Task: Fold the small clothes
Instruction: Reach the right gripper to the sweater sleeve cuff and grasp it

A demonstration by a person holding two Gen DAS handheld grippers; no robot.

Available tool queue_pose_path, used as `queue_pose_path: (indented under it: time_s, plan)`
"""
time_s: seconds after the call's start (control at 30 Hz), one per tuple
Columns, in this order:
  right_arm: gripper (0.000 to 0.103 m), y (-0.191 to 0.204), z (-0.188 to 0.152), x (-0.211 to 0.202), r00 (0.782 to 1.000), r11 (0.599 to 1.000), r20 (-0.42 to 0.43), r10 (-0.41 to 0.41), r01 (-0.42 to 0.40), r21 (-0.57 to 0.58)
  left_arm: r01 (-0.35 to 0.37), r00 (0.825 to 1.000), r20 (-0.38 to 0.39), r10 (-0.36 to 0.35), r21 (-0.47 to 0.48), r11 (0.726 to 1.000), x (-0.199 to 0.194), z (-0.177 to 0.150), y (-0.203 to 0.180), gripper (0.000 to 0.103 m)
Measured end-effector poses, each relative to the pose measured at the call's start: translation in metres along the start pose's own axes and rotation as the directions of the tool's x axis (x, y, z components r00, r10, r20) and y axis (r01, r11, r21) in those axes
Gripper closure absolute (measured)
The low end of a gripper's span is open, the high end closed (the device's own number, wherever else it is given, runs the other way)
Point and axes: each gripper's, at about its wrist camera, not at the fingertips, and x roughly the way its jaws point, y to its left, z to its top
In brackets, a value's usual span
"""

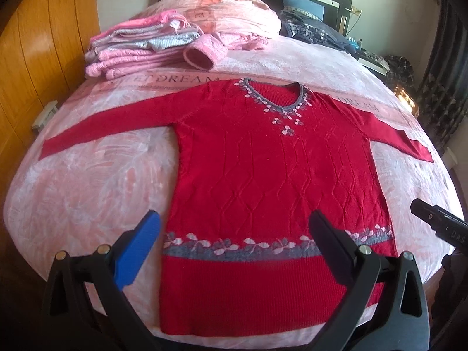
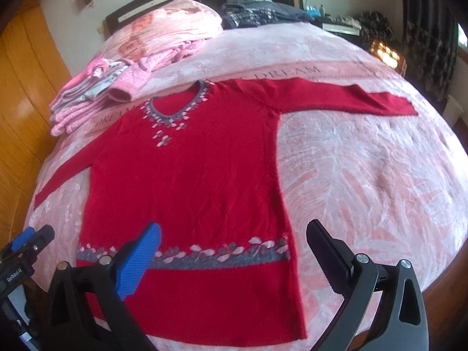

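A red knitted sweater [image 1: 263, 169] [image 2: 187, 181] lies flat and face up on the bed, both sleeves spread out sideways, grey-and-pink flower bands at neck and hem. My left gripper [image 1: 234, 234] hovers open above the hem, one blue pad [image 1: 137, 251] and one black finger on either side of the lower body. My right gripper [image 2: 234, 242] is open too, above the hem's right corner, holding nothing. The tip of the right gripper [image 1: 438, 222] shows at the right edge of the left wrist view; the left gripper [image 2: 26, 242] shows at the lower left of the right wrist view.
A pile of folded pink and grey clothes [image 1: 140, 49] [image 2: 87, 93] sits at the far left of the pink bedspread [image 1: 87, 181]. Pink bedding [image 1: 234, 14] and dark clothes [image 1: 316, 29] lie by the headboard. A wooden wardrobe [image 1: 35, 58] stands to the left.
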Motion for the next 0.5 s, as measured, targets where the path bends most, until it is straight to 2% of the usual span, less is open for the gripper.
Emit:
queue_pose_path:
  time_s: [0.07, 0.2, 0.27, 0.37, 0.5]
  plan:
    - [0.004, -0.050, 0.028, 0.018, 1.000, 0.997, -0.028, 0.000, 0.003, 0.083, 0.014, 1.000, -0.026, -0.015, -0.023, 1.000, 0.025, 0.018, -0.009, 0.003]
    - [0.004, -0.149, 0.095, 0.050, 0.994, 0.978, -0.057, -0.098, 0.107, 0.179, 0.013, 1.000, -0.011, -0.013, -0.052, 0.999, 0.070, 0.067, -0.038, 0.003]
    - [0.004, -0.203, 0.131, 0.073, 0.986, 0.964, -0.075, -0.150, 0.163, 0.209, 0.015, 1.000, -0.001, -0.015, -0.062, 0.998, 0.092, 0.091, -0.059, 0.003]
    - [0.004, -0.279, 0.173, 0.106, 0.971, 0.936, -0.107, -0.213, 0.234, 0.261, 0.033, 0.999, -0.026, -0.035, -0.058, 0.998, 0.126, 0.121, -0.094, 0.003]
    - [0.004, -0.363, 0.210, 0.139, 0.943, 0.887, -0.173, -0.283, 0.326, 0.327, 0.051, 0.998, -0.019, -0.052, -0.056, 0.997, 0.155, 0.141, -0.122, 0.003]
